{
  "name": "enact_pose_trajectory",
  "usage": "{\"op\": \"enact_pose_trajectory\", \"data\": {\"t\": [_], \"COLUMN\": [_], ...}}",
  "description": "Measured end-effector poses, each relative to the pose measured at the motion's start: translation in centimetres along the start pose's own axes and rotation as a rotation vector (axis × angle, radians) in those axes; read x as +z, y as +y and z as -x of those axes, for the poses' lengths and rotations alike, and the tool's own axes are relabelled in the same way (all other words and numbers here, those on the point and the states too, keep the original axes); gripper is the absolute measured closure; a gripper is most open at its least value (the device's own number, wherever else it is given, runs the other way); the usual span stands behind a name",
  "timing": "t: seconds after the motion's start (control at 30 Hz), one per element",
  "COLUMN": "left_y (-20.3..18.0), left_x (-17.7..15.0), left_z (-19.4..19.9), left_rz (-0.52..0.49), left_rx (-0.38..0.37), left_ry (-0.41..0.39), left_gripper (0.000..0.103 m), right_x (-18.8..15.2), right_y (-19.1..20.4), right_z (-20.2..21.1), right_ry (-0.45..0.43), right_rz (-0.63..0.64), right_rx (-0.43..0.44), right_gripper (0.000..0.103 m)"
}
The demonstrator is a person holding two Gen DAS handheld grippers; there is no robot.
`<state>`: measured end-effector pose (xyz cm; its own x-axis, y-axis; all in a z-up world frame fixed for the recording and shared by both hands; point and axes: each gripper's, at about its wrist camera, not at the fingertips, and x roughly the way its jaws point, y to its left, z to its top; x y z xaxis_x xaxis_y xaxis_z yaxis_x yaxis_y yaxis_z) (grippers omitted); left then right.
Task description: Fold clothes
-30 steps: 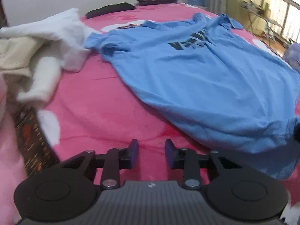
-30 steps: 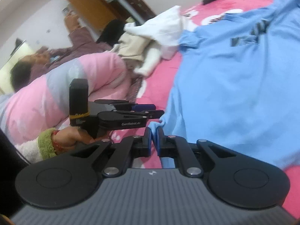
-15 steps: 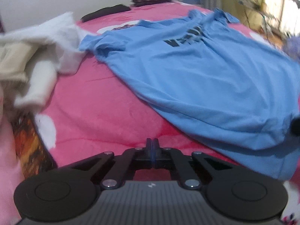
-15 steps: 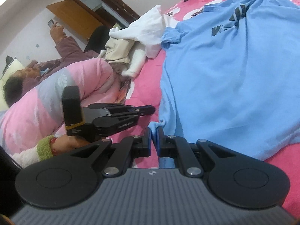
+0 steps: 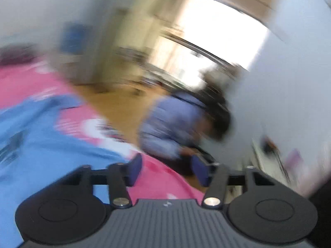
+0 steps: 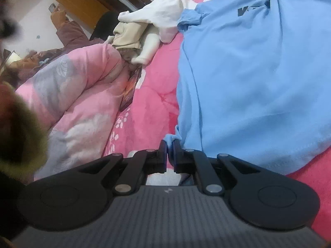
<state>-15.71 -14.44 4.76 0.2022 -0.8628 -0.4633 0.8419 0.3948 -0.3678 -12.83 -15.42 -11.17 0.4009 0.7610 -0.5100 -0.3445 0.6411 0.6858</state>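
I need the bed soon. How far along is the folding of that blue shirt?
Barely started. Done: the blue T-shirt lies spread flat on the pink bedspread, no fold made. In hand: the right claw pinches a corner of its hem; the left claw has just been opening and is empty. Left: every fold, plus the white and beige clothes heaped beside it.

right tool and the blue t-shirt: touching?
Touching. The right wrist view shows the right tool shut on a bunched corner of the blue t-shirt, with the fabric pinched between its pads.
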Motion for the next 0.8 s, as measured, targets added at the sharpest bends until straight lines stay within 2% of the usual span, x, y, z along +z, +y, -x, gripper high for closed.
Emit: {"op": "enact_pose_trajectory", "data": {"t": [0.07, 0.17, 0.4, 0.5, 0.57, 0.67, 0.73, 0.8], "left_y": [0.2, 3.6, 10.8, 13.0, 14.0, 15.0, 15.5, 15.9], "left_x": [-1.5, -3.6, -9.4, -12.3, -13.9, -15.6, -16.3, -16.6], "left_z": [-0.9, -0.4, 7.4, 10.5, 11.9, 12.1, 11.5, 10.8], "left_rz": [0.002, 0.151, 0.450, 0.517, 0.526, 0.431, 0.366, 0.324], "left_rx": [0.056, 0.193, 0.559, 0.742, 0.835, 0.959, 0.991, 0.966], "left_ry": [0.044, 0.078, -0.028, -0.012, 0.012, 0.100, 0.154, 0.161], "left_gripper": [0.041, 0.041, 0.041, 0.044, 0.045, 0.047, 0.048, 0.048], "right_x": [0.0, -0.1, -0.1, -0.1, -0.1, 0.2, 0.5, 0.4], "right_y": [0.0, -0.4, -0.1, 0.7, 1.4, 2.3, 2.8, 3.1], "right_z": [0.1, 0.1, -0.4, -0.6, -0.9, -1.6, -2.1, -2.2], "right_ry": [-0.003, -0.004, 0.009, 0.027, 0.046, 0.067, 0.070, 0.076], "right_rz": [-0.001, -0.015, 0.001, 0.050, 0.095, 0.138, 0.143, 0.148], "right_rx": [0.000, -0.001, 0.010, 0.007, 0.009, 0.040, 0.061, 0.066], "right_gripper": [0.098, 0.098, 0.097, 0.097, 0.097, 0.097, 0.097, 0.097]}}
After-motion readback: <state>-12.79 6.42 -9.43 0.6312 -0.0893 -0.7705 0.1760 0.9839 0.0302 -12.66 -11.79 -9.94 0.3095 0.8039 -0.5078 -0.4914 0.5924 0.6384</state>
